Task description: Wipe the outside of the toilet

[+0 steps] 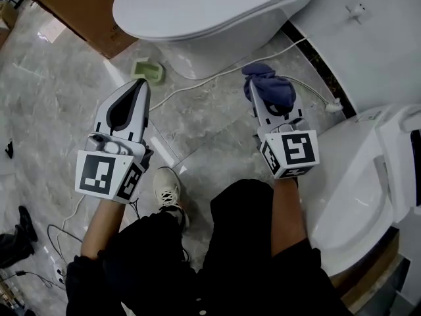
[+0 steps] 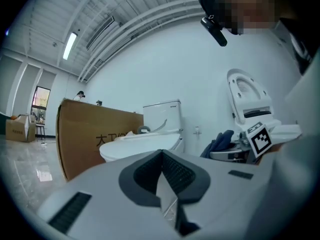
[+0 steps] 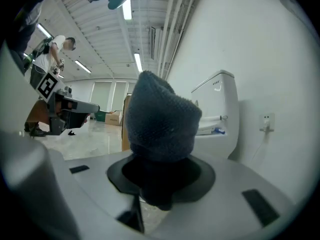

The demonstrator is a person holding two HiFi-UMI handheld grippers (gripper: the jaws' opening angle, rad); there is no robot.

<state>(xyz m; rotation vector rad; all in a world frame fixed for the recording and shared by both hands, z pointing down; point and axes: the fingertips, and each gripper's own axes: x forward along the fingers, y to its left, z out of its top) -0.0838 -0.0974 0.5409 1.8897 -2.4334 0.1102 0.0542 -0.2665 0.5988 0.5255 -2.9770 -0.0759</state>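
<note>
Head view shows the right gripper [image 1: 254,92] clamped on one dark blue cloth [image 1: 271,84], bunched at its tips, while the left gripper [image 1: 139,84] is pressed together on nothing. Both hang over the floor [image 1: 59,91] between two toilets, a closed toilet [image 1: 197,8] ahead and an open toilet [image 1: 348,189] just to the right. The cloth looks soft, light and floppy, so a pinch near its middle should leave a wad free for wiping; the toilets look hard, glossy, likely slippery, and fixed in place.

Left tool [image 2: 161,160], jaws together, faces the toilet [image 2: 141,144].
</note>
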